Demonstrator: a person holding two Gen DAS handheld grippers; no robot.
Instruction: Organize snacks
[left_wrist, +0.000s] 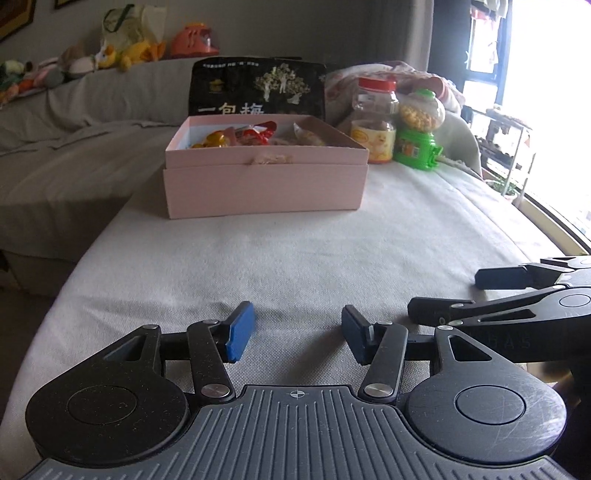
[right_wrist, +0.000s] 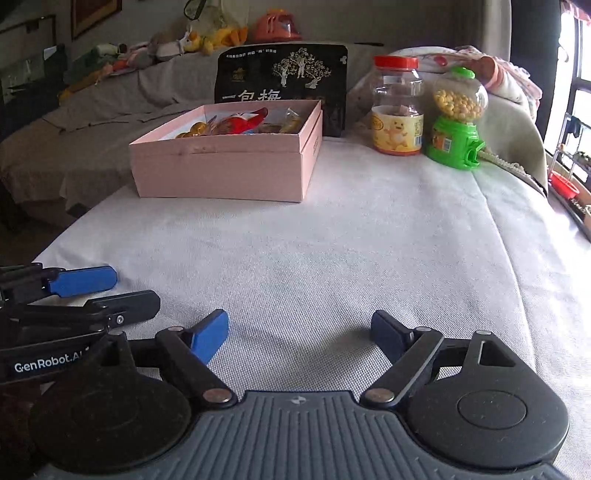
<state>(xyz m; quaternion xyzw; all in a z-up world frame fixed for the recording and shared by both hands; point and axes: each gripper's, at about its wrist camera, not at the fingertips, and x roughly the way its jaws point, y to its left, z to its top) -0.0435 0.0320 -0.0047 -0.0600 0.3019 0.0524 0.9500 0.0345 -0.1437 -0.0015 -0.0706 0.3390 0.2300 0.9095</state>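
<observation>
My left gripper (left_wrist: 297, 334) sits low over the white cloth-covered tabletop (left_wrist: 295, 258), its blue-padded jaws partly apart with only bare cloth between them. My right gripper (right_wrist: 299, 332) is just beside it on the same cloth, jaws spread wider, also holding nothing. From the left wrist view I see the right gripper's fingers reaching in from the right edge; from the right wrist view the left gripper's fingers show at the left edge.

Well ahead of both stands the open pink cardboard box (left_wrist: 266, 184), with wrapped snacks (left_wrist: 255, 136) inside: red, gold and pale packets that I cannot tell apart in detail. Directly behind the box a black snack bag with white tree artwork (right_wrist: 282, 79) stands upright. To the box's right are a clear plastic jar with a red lid and a yellow label (right_wrist: 397, 107), and beside that a green toy gumball dispenser filled with yellow balls (right_wrist: 458, 118). Plush toys (left_wrist: 110, 55) line the grey sofa behind.
</observation>
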